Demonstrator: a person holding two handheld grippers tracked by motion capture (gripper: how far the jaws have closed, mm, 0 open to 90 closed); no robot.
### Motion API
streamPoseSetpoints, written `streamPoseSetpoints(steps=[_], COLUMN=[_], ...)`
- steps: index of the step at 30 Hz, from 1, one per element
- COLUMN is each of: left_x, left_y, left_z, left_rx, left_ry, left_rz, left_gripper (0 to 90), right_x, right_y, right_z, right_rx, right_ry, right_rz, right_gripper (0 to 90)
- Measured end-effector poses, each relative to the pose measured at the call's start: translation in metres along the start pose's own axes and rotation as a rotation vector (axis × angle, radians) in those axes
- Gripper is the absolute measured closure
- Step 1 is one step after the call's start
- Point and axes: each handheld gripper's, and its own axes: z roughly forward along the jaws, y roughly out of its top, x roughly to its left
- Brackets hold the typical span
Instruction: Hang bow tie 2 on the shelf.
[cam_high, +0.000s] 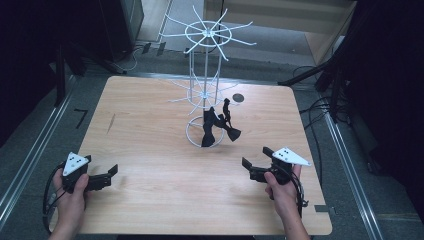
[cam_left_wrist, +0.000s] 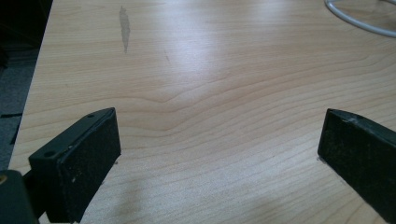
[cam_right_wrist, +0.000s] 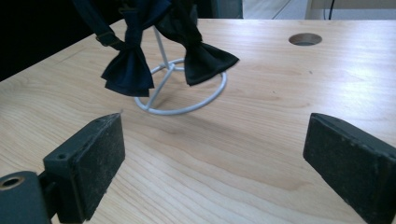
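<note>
A white wire display rack (cam_high: 205, 80) stands at the middle back of the wooden table (cam_high: 150, 150), its ring base (cam_right_wrist: 182, 100) resting on the wood. Two dark bow ties hang from its lower arms: one (cam_high: 208, 131) (cam_right_wrist: 128, 70) on the left, one (cam_high: 227, 122) (cam_right_wrist: 203, 60) on the right. My right gripper (cam_high: 255, 159) (cam_right_wrist: 212, 154) is open near the table's front right, pointing toward the rack, nothing between its jaws. My left gripper (cam_high: 105, 170) (cam_left_wrist: 217, 154) rests open at the front left above bare wood.
A round hole (cam_high: 238, 98) (cam_right_wrist: 305, 39) is cut in the table behind the rack. A dark smudge (cam_left_wrist: 124, 25) marks the wood at left. Cables and dark stands surround the table on the floor.
</note>
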Motion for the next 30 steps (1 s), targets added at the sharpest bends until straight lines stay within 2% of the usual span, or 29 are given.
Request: streamPoseSetpoints(steps=[3, 13, 18, 20, 22, 26, 30], left_x=[0.001, 0.0, 0.0, 0.0, 0.0, 0.0, -0.001], left_y=[0.0, -0.001, -0.001, -0.001, -0.001, 0.0, 0.0], left_z=[0.0, -0.002, -0.002, -0.002, -0.002, -0.001, -0.001], left_rx=[-0.002, -0.02, -0.027, -0.028, -0.025, -0.019, -0.016], left_ry=[-0.009, 0.0, 0.001, 0.0, 0.0, -0.005, -0.003], left_rz=[-0.001, -0.004, 0.003, 0.001, 0.002, 0.005, 0.006], left_gripper=[0.0, 0.0, 0.0, 0.0, 0.0, 0.0, 0.0], right_x=[-0.006, -0.025, -0.03, -0.033, -0.035, -0.043, -0.044], right_y=[-0.004, -0.016, -0.021, -0.026, -0.028, -0.036, -0.04], right_z=[-0.004, -0.021, -0.025, -0.026, -0.027, -0.032, -0.034], right_rx=[0.007, 0.018, 0.024, 0.045, 0.049, 0.053, 0.07], right_ry=[-0.011, -0.038, -0.042, -0.044, -0.039, -0.033, -0.042], right_rz=[0.01, 0.026, 0.019, 0.009, 0.017, 0.073, 0.057], right_gripper=[6.0, 6.0, 6.0, 6.0, 5.9, 6.1, 6.1])
